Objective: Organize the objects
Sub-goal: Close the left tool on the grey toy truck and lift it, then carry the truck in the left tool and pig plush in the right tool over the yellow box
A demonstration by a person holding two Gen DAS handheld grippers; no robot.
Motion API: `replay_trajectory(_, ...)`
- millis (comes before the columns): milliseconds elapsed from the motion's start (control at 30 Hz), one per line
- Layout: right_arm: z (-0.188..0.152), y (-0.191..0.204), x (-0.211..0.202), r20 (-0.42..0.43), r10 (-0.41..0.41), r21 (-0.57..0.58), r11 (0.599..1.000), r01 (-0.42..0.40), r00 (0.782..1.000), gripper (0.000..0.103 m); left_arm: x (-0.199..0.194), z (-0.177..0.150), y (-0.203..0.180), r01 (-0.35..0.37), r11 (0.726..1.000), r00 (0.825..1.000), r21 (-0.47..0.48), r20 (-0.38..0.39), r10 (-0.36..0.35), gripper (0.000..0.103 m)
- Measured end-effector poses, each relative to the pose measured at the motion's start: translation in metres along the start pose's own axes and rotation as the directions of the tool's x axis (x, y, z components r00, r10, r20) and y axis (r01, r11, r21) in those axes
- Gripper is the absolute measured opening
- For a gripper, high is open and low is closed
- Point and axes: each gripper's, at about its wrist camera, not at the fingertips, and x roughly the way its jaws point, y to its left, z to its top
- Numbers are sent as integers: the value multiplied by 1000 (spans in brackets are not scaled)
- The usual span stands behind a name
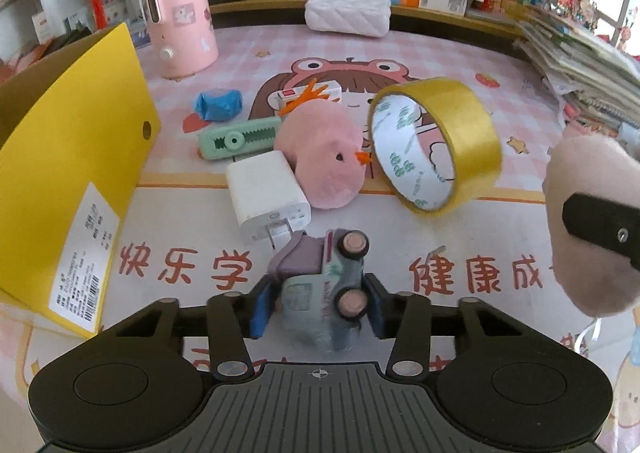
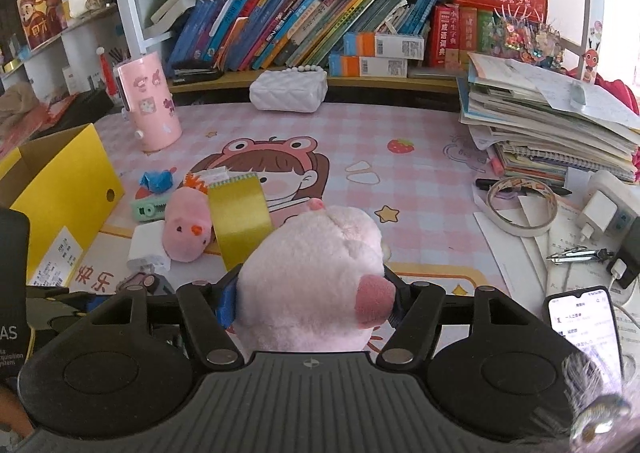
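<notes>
My left gripper (image 1: 318,307) is shut on a small grey-green toy car (image 1: 324,285) with pink wheels, held on its side above the desk mat. My right gripper (image 2: 310,293) is shut on a pale pink plush pig (image 2: 316,273); that plush also shows at the right edge of the left wrist view (image 1: 588,221). On the mat ahead lie a pink plush chick (image 1: 324,161), a white charger (image 1: 268,197), a gold tape roll (image 1: 436,145) standing on edge, a green clip (image 1: 236,139), a blue wad (image 1: 218,105) and a small white box (image 1: 308,95). An open yellow box (image 1: 76,173) stands at the left.
A pink cylinder holder (image 1: 180,13) and a white quilted case (image 1: 348,13) stand at the back by the bookshelf. A stack of books and papers (image 2: 552,121), a white tape ring (image 2: 520,209), chargers (image 2: 604,213) and a phone (image 2: 580,321) fill the right side.
</notes>
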Motion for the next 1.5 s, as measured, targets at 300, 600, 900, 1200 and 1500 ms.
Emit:
replay_trajectory(300,-9,11,-11,-10,-35,16,999,35,999,64,-37,0,26,75,992,993,-102,101,-65,42)
replay_trajectory(600,-20,44,-25,-20,-37,35,999,38,999,64,-72,-18,58,114,988,986,-106,137,-99,42)
replay_trajectory(900,-39,109,-39,-41,-3,39,999,5,999,64,-108,-51,118,104,990,982,-100,167,-87,42)
replay_trajectory(1200,-61,196,-51,-65,51,3,999,-51,997,64,-141,-88,197,67,985,983,-159,177,-38,42)
replay_trajectory(1500,-89,267,-64,-90,99,-20,995,-101,991,65,-163,-118,251,48,985,983,-166,180,-17,42)
